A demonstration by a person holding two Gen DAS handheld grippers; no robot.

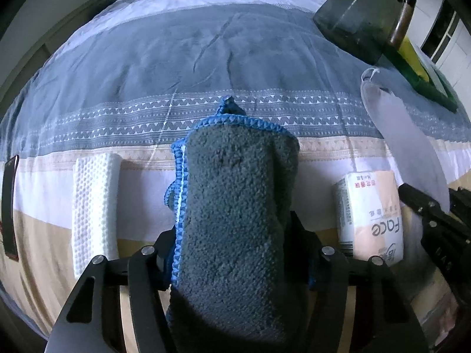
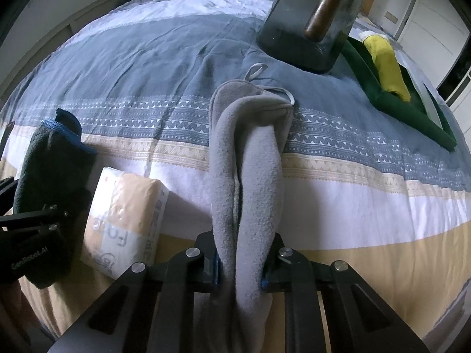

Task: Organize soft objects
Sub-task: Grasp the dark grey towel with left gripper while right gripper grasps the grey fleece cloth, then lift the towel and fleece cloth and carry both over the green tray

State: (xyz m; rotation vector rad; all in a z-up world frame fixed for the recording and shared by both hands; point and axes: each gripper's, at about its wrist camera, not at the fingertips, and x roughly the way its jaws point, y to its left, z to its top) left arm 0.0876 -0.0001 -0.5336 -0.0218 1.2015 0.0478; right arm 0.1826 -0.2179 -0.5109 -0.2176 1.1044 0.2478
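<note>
Both grippers grip cloths near the bed's (image 1: 206,44) front edge, we note: left gripper (image 1: 235,253) clamps the dark towel (image 1: 235,206), right gripper (image 2: 240,267) pinches the grey cloth (image 2: 244,153), neither yet in the green tray (image 2: 412,114).

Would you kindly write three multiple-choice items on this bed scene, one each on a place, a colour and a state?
1. Where does the tissue pack lie?
A. between the two cloths
B. in the green tray
C. on the pillow

2. What colour is the edging of the dark cloth?
A. red
B. blue
C. yellow

3. How is the right claw?
A. open and empty
B. shut on the grey cloth
C. shut on the tissue pack

Answers:
1 A: the right wrist view shows the pack between the dark and grey cloths.
2 B: blue stitching runs along its border.
3 B: its pads pinch the grey cloth from both sides.
</note>
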